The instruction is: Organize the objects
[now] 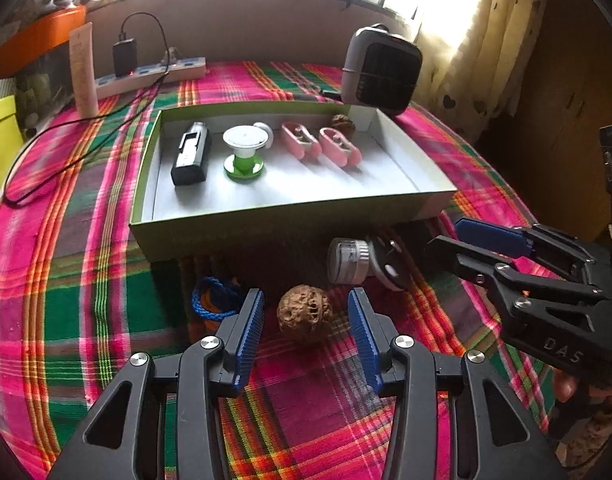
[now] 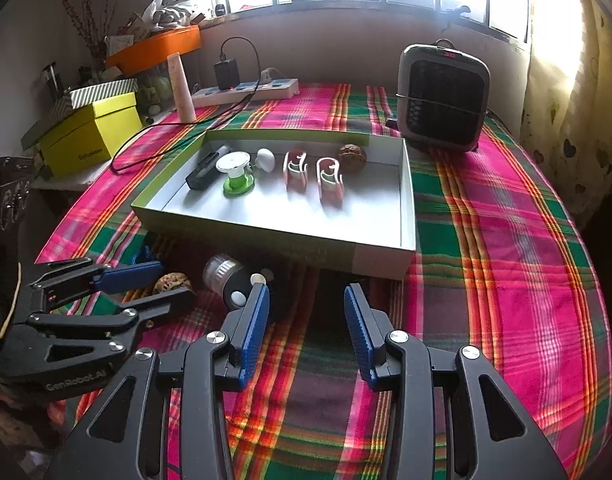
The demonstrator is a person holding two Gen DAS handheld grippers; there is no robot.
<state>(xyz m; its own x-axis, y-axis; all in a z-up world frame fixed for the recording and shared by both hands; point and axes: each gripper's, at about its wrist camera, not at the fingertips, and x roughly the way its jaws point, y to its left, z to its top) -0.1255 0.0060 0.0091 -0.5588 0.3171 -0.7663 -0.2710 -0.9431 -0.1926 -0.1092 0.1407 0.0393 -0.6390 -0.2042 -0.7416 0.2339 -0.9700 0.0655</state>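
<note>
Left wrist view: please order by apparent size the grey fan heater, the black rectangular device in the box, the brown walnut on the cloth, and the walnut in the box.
1. Grey fan heater
2. Black rectangular device
3. Brown walnut on the cloth, though nearness to the camera enlarges it
4. Walnut in the box, partly hidden and farther away

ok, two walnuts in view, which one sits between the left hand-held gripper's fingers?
The walnut on the cloth, in front of the box; the pads flank it without touching. The other walnut lies in the box's far corner.
</note>
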